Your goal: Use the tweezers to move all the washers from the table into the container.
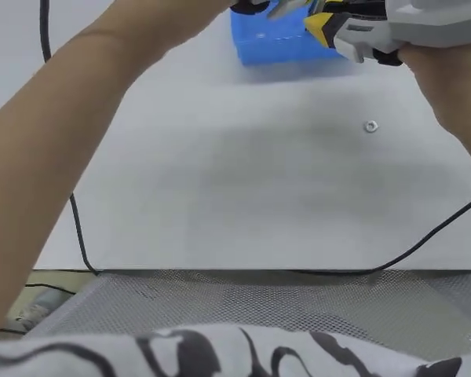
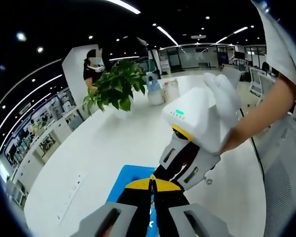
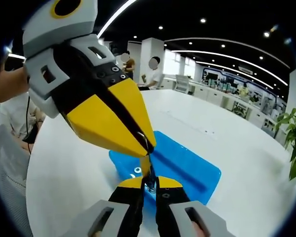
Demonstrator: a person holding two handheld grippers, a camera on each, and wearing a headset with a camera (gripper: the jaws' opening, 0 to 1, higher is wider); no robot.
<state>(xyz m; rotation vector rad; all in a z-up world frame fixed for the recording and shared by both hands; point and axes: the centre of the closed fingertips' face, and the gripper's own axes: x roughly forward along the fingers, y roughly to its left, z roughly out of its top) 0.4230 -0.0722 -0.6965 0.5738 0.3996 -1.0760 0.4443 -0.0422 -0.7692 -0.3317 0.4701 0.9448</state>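
Left gripper with fingers closed, tip to tip with right gripper, its fingers pinched on thin tweezers, blue container just beneath both, one washer on tabletop well apart from them.

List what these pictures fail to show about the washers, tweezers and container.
- Tweezers: right gripper view, tips sunk between the right tongs; any washer held is unreadable.
- Container: head view, cut by the top edge and covered by the right tongs.
- Washers inside: right gripper view, left tongs hide part of the floor; count unsure.
- Table washer: head view, too small for detail.
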